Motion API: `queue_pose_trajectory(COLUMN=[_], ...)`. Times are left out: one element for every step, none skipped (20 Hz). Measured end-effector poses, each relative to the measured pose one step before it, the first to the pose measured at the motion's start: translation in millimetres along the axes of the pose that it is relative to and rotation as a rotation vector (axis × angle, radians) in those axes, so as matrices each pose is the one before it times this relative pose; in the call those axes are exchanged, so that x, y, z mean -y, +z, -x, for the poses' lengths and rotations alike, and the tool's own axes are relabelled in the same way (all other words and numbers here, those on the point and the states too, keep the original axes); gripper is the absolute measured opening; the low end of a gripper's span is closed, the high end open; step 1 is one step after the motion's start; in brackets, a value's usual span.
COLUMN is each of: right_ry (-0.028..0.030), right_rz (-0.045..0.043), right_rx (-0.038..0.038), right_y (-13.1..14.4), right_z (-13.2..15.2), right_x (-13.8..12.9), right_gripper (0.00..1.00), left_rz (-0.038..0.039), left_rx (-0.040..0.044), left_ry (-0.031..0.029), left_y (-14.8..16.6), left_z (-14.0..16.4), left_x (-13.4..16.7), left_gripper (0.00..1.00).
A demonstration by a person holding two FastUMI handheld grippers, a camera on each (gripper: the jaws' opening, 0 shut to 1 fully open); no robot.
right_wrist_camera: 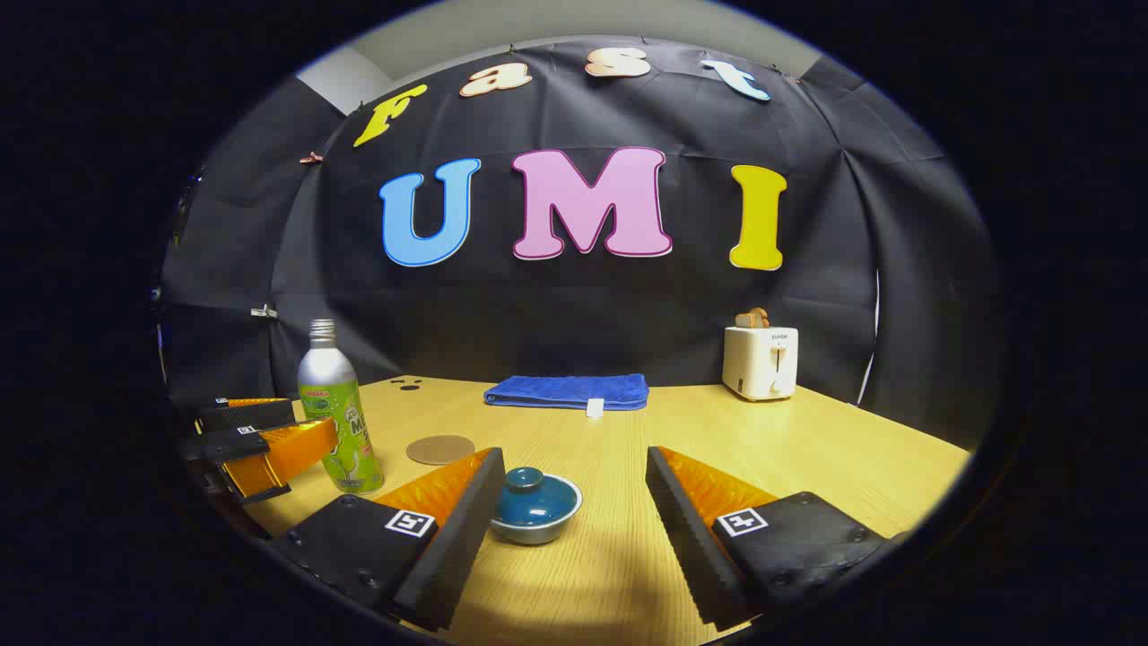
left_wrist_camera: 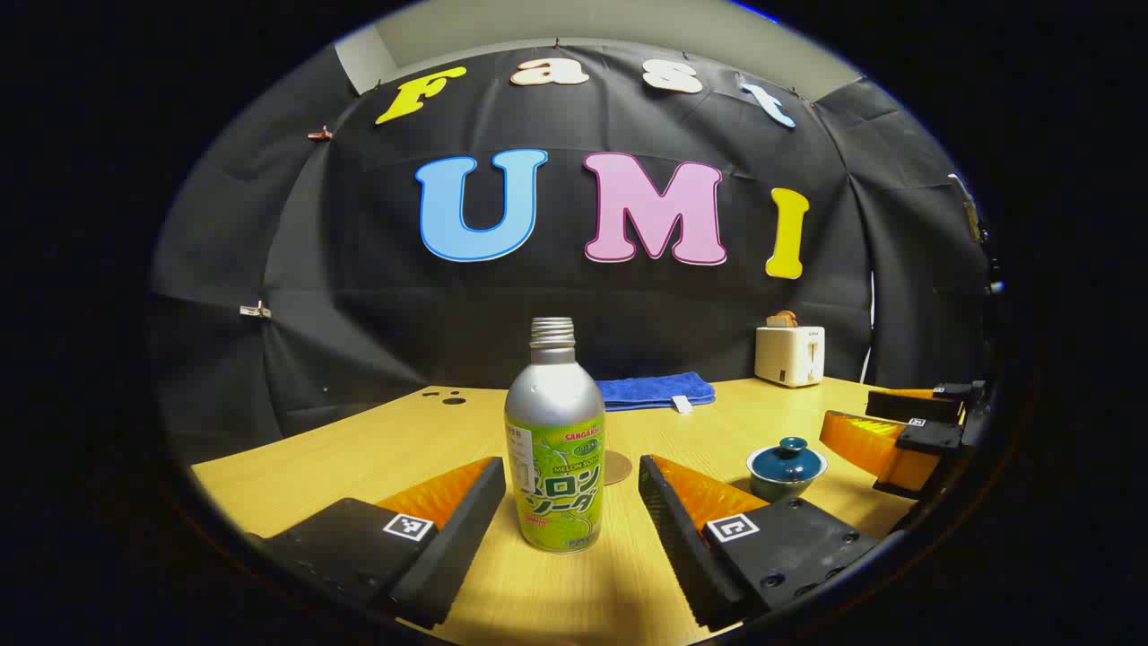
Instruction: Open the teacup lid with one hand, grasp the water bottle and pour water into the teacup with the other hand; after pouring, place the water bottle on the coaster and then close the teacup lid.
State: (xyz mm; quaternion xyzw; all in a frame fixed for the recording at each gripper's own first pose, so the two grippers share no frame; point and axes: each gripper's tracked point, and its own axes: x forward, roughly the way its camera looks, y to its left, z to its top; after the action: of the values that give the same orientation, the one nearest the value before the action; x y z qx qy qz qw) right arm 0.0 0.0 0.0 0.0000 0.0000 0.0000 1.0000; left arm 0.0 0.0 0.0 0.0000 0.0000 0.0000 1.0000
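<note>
A silver water bottle (left_wrist_camera: 555,440) with a green label stands upright on the table, uncapped, between the fingers of my left gripper (left_wrist_camera: 570,471), which is open and not touching it. The blue teacup (left_wrist_camera: 787,467) with its lid on sits to the right of the bottle. In the right gripper view the teacup (right_wrist_camera: 535,505) lies just ahead of my open right gripper (right_wrist_camera: 574,467), close to its left finger. The round brown coaster (right_wrist_camera: 440,449) lies behind the teacup, beside the bottle (right_wrist_camera: 338,413). The other gripper (left_wrist_camera: 897,435) shows at the right edge of the left gripper view.
A folded blue towel (right_wrist_camera: 569,391) lies at the back of the wooden table (right_wrist_camera: 807,449). A white toaster (right_wrist_camera: 760,361) with bread in it stands at the back right. The left gripper (right_wrist_camera: 260,440) appears at the left of the right gripper view.
</note>
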Motion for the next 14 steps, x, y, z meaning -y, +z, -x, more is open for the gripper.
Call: queue_pose_trajectory(right_ry=[-0.00097, -0.00118, -0.00064, 0.00096, -0.00079, 0.00027, -0.00047, -0.00173, -0.00027, -0.00032, 0.00064, -0.00048, 0.00039, -0.0004], right_rz=[0.00107, 0.00045, -0.00126, 0.00212, -0.00215, 0.0018, -0.00096, 0.00083, -0.00005, -0.00076, 0.00107, -0.00134, 0.00141, -0.00128], right_rx=[0.00123, 0.00022, 0.00153, -0.00078, -0.00073, 0.00165, 0.00089, -0.00117, 0.00087, 0.00038, -0.00088, 0.00034, 0.00019, -0.00105], right_y=[0.02, 0.1, 0.22, -0.45, -0.14, 0.82, -0.24, 0.0, -0.12, 0.06, -0.5, 0.62, -0.32, -0.14], right_z=[-0.06, 0.46, 0.31, -0.71, 0.31, 0.78, -1.14, 0.03, 0.61, 0.12, -1.01, 0.77, -0.09, -0.11], right_x=[0.15, 0.29, 0.0, -0.1, 0.41, -0.29, 0.46, 0.26, -0.51, 0.07, 0.25, -0.38, -0.21, 0.24], right_gripper=[0.98, 0.98, 0.98, 0.98, 0.98, 0.98, 0.98, 0.98, 0.98, 0.98, 0.98, 0.98, 0.98, 0.98], left_rz=[-0.00026, -0.00064, -0.00036, 0.00009, -0.00007, 0.00006, -0.00001, -0.00022, -0.00006, -0.00017, -0.00038, -0.00003, 0.00006, -0.0002], left_rx=[-0.00002, 0.00074, 0.00062, -0.00091, 0.00039, 0.00063, 0.0002, -0.00075, -0.00095, 0.00154, -0.00016, 0.00004, 0.00113, 0.00265], left_ry=[-0.00079, -0.00079, -0.0001, -0.00066, 0.00016, 0.00001, -0.00006, -0.00079, -0.0035, -0.00144, 0.00019, 0.00009, 0.00021, -0.00014], left_y=[-0.44, 0.28, -0.38, 0.14, 0.38, 0.55, -0.61, 0.29, 0.01, 0.28, 0.97, -0.86, -0.23, 0.71], left_z=[0.03, -0.18, -0.42, 0.11, 0.15, 0.29, 0.25, -0.38, -0.41, 1.15, 0.02, -0.4, -0.13, 0.04], left_x=[0.09, 0.39, 0.29, -0.09, -0.14, 0.07, 0.24, -0.26, 1.07, -0.22, -0.53, 0.06, 0.03, 0.3], left_gripper=[0.95, 0.95, 0.95, 0.95, 0.95, 0.95, 0.95, 0.95, 0.95, 0.95, 0.95, 0.95, 0.95, 0.95])
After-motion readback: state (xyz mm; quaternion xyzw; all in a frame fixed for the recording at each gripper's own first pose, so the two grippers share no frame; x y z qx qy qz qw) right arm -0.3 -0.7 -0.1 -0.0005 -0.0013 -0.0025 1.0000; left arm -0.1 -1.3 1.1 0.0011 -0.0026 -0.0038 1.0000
